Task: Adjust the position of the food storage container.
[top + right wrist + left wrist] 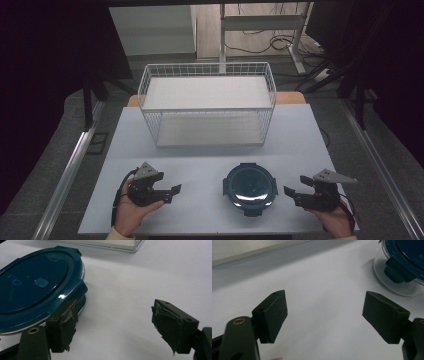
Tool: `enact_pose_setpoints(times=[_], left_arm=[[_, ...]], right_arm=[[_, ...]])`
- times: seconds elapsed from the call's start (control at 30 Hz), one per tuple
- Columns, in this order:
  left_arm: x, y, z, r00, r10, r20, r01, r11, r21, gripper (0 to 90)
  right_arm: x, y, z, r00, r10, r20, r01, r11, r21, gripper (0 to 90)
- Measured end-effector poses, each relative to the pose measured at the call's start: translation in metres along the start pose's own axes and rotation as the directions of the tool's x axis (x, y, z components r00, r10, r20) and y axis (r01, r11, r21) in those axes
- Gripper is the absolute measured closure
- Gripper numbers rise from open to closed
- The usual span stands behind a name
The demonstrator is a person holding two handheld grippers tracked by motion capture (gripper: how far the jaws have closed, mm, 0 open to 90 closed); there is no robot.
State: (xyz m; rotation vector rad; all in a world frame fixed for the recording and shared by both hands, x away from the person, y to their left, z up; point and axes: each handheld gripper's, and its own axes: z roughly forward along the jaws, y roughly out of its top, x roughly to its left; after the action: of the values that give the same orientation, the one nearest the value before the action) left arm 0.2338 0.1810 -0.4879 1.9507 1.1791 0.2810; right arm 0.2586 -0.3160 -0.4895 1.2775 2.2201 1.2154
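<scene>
White tabletop (200, 150) fills the middle of the high view, with dark curtains at both sides and cables on the floor beyond. Nearest the person, the left gripper (170, 192) and the right gripper (292, 194) rest low over the front of the table, each held in a hand, pointing inward toward one another. Both have their jaws spread wide with nothing between them.

Between them, nearer the right gripper, sits a round container (249, 188) with a dark teal clip-on lid. The left gripper view catches it at the upper right corner, where its clear wall (392, 285) and one lid clip (395, 272) show, well apart from the jaws. The right gripper view shows the lid's top (37, 287) with a small raised button, and the worn, torn padding on the fingertips (65, 326); the container lies just beside the left-hand jaw there.

Farther back stands a white wire basket (207, 102), its bottom lined with a white sheet.
</scene>
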Motion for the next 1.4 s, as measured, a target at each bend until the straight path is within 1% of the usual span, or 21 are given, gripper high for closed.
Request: enact_pose_setpoints(times=[0.1,0.2,0.37,0.43,0.63,0.9,1.1,1.13,1.23,1.27,1.3,1.37,1.4], left_arm=[[0.000,0.000,0.000,1.0000,-0.003,0.003,0.003,1.0000,0.001,20.3],[0.000,-0.001,0.001,0.9999,-0.001,0.012,0.001,0.9999,0.013,21.9],[-0.002,0.000,0.001,0.9998,0.004,0.019,-0.004,0.9999,0.012,22.0],[-0.002,-0.001,0.002,0.9998,0.002,0.019,-0.003,0.9998,0.018,22.0],[0.000,-0.002,0.004,0.9998,0.000,0.020,-0.001,0.9996,0.030,21.7],[0.001,-0.002,0.004,0.9998,-0.005,0.020,0.005,0.9995,0.030,21.7],[0.001,-0.002,0.003,0.9998,-0.004,0.020,0.003,0.9995,0.033,21.5],[0.002,-0.002,0.003,0.9998,-0.004,0.020,0.003,0.9995,0.032,21.5],[0.002,-0.002,0.002,0.9998,-0.006,0.018,0.005,0.9995,0.032,21.5],[0.002,-0.002,0.002,0.9998,-0.006,0.019,0.006,0.9995,0.032,21.5],[0.002,-0.002,0.002,0.9998,-0.006,0.019,0.006,0.9995,0.032,21.5],[0.002,-0.002,0.002,0.9998,-0.006,0.019,0.006,0.9995,0.032,21.5],[0.002,-0.002,0.002,0.9998,-0.006,0.019,0.006,0.9995,0.031,21.5]], right_arm=[[-0.001,0.000,-0.002,0.9999,0.016,0.003,-0.016,1.000,-0.002,20.6],[-0.001,0.000,-0.003,0.9998,0.020,0.004,-0.020,1.000,-0.006,21.4],[-0.001,0.000,-0.002,0.9998,0.019,0.007,-0.019,1.000,-0.002,22.0],[-0.001,0.000,-0.002,0.9998,0.016,0.010,-0.016,1.000,0.008,22.0],[-0.001,0.000,-0.001,0.9996,0.020,0.019,-0.020,1.000,0.017,22.3],[-0.002,0.003,-0.004,0.9991,0.030,0.029,-0.031,1.000,0.003,23.0],[-0.003,0.006,-0.007,0.9985,0.049,0.024,-0.049,0.999,0.009,26.7],[-0.004,0.007,-0.010,0.9985,0.050,0.021,-0.050,0.999,0.015,29.0],[-0.003,0.008,-0.012,0.9992,0.031,0.024,-0.032,0.999,0.025,32.5],[-0.002,0.009,-0.013,0.9992,0.029,0.026,-0.029,0.999,0.034,34.5],[-0.002,0.009,-0.013,0.9992,0.029,0.026,-0.029,0.999,0.034,34.5],[0.000,0.010,-0.016,0.9989,0.025,0.039,-0.028,0.998,0.060,39.5],[0.003,0.011,-0.018,0.9996,0.007,0.028,-0.009,0.997,0.082,44.8]])
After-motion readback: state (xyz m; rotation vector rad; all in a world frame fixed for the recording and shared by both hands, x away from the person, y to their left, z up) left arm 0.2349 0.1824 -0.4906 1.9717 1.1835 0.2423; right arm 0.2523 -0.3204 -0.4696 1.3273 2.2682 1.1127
